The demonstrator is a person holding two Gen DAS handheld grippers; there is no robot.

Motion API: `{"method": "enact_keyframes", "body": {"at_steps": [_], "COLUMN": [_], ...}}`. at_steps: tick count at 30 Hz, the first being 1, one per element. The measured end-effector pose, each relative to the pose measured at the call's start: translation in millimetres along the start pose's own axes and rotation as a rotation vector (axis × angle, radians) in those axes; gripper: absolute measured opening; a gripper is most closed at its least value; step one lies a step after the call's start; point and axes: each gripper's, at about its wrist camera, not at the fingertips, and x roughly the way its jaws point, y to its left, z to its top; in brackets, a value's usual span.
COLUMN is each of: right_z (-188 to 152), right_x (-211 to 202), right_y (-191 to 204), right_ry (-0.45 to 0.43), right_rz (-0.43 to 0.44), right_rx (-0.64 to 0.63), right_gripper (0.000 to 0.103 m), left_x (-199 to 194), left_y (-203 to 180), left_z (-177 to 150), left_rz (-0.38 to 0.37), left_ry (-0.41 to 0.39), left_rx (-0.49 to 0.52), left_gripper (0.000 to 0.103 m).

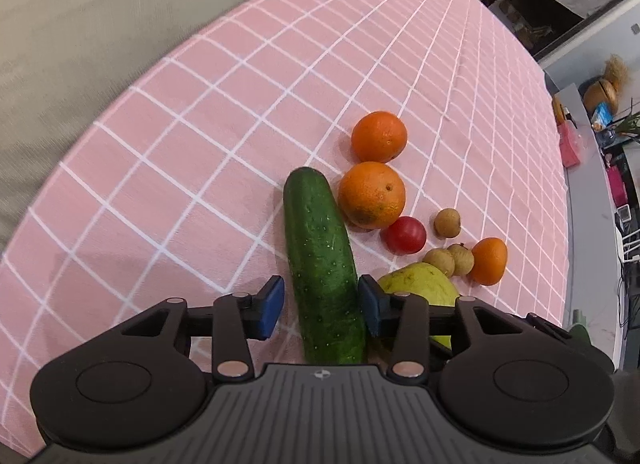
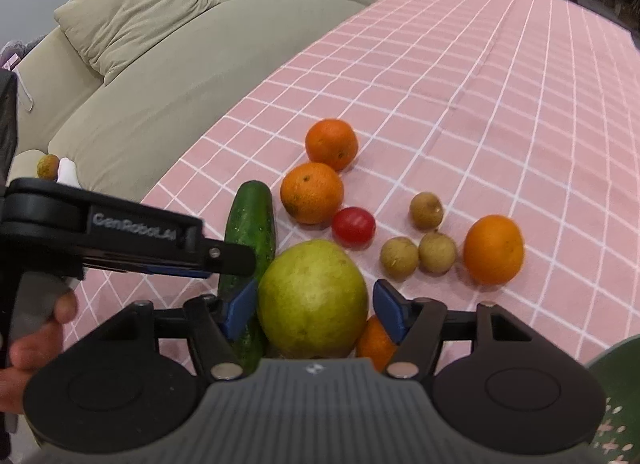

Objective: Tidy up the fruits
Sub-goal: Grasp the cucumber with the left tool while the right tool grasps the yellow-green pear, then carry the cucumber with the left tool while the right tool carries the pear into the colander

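Note:
A green cucumber lies on the pink checked tablecloth between the blue pads of my left gripper, which is open around it; the right pad touches it, the left pad stands apart. My right gripper is open around a yellow-green guava, with gaps at both pads. Two large oranges, a red tomato, three brown longans and a small orange lie beyond. Another orange sits partly hidden under the right finger.
A beige sofa with a cushion borders the table's left edge; a small fruit rests on it. A green patterned dish rim shows at the lower right of the right wrist view. Shelves and clutter stand beyond the table's right edge.

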Motion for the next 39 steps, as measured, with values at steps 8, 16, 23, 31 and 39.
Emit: {"method": "enact_keyframes", "body": {"at_steps": [8, 16, 23, 31, 39], "right_z": [3.1, -1.3, -12.0, -32.9, -69.5], "right_x": [4.9, -11.7, -49.9, -134.4, -197.8], "right_y": [-0.1, 12.7, 22.8, 17.0, -23.5], "right_ry": [0.0, -0.033, -0.098, -0.224, -0.22], "right_rz": [-0.002, -0.034, -0.046, -0.079, -0.255], "right_rx": [0.0, -0.047, -0.033, 0.011, 0.048], "right_gripper": [0.061, 0.061, 0.061, 0.061, 0.061], "left_x": [9.5, -5.7, -51.5, -113.9, -114.3], "left_y": [3.4, -6.8, -19.8, -59.3, -125.0], "left_z": [1.5, -5.9, -17.9, -35.2, -55.9], "left_rz": [-0.039, -0.013, -0.058, -0.163, -0.361], "left_ry": [0.011, -0.017, -0.11, -0.238, -0.162], "left_rx": [-0.04, 0.032, 0.1, 0.245, 0.393], "left_gripper": [0.044, 0.042, 0.042, 0.042, 0.042]}}
